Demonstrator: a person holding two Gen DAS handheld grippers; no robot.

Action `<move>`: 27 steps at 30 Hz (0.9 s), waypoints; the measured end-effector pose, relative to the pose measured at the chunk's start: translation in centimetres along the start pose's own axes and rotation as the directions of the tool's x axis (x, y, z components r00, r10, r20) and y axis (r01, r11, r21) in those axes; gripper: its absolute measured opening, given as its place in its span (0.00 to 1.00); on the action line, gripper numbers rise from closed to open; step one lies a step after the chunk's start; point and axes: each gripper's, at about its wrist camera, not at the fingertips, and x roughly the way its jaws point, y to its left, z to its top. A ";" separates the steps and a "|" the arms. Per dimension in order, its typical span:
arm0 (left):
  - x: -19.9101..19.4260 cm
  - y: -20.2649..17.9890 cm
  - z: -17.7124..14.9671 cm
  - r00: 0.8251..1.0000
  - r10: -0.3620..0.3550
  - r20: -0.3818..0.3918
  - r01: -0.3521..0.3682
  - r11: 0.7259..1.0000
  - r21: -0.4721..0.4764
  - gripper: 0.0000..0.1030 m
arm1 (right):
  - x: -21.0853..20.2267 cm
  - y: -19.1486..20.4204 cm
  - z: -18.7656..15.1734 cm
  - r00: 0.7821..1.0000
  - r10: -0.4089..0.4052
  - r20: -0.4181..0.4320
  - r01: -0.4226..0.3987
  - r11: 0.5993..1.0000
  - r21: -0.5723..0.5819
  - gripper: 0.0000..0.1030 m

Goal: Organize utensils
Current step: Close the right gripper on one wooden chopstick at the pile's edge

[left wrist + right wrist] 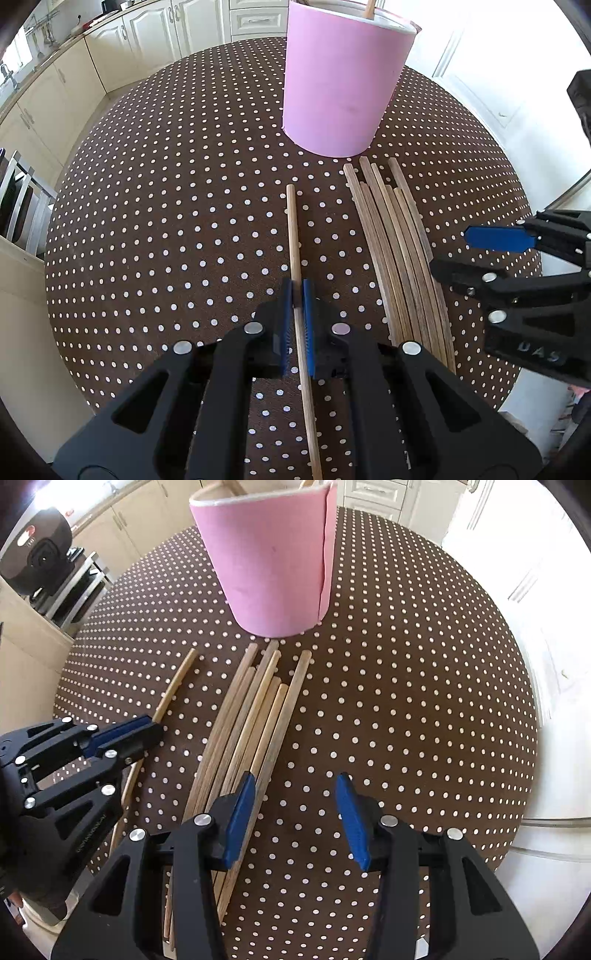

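Left tool (298, 291) clamps a slim round wooden chopstick (293, 236); right tool (295, 790) gapes beside the pink cylinder (273, 568).

Left hand-held gripper (297, 291) clamped, right (297, 786) agape

One pink cup (340, 81), one lone stick (294, 236), about eight sticks bundled (255, 716), two claws.
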 end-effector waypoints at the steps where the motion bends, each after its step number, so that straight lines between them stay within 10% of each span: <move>1: 0.0 0.1 0.1 1.000 -0.001 -0.001 0.001 1.000 -0.002 0.07 | 0.2 0.1 0.1 1.000 -0.007 0.002 0.007 1.000 -0.001 0.42; 6: 0.1 0.1 0.4 1.000 0.006 -0.002 -0.006 1.000 0.004 0.07 | 1.1 1.7 0.4 0.998 -0.058 0.019 0.058 0.998 -0.019 0.42; 15: 0.2 0.9 0.2 1.000 -0.014 -0.001 0.014 0.997 -0.077 0.07 | 2.2 4.3 0.6 0.999 -0.024 -0.035 0.023 0.999 -0.050 0.11; 27: 0.5 1.7 1.1 1.000 -0.012 -0.024 0.009 0.991 -0.133 0.07 | 2.0 5.2 -2.3 0.998 -0.013 -0.068 0.005 0.994 -0.108 0.07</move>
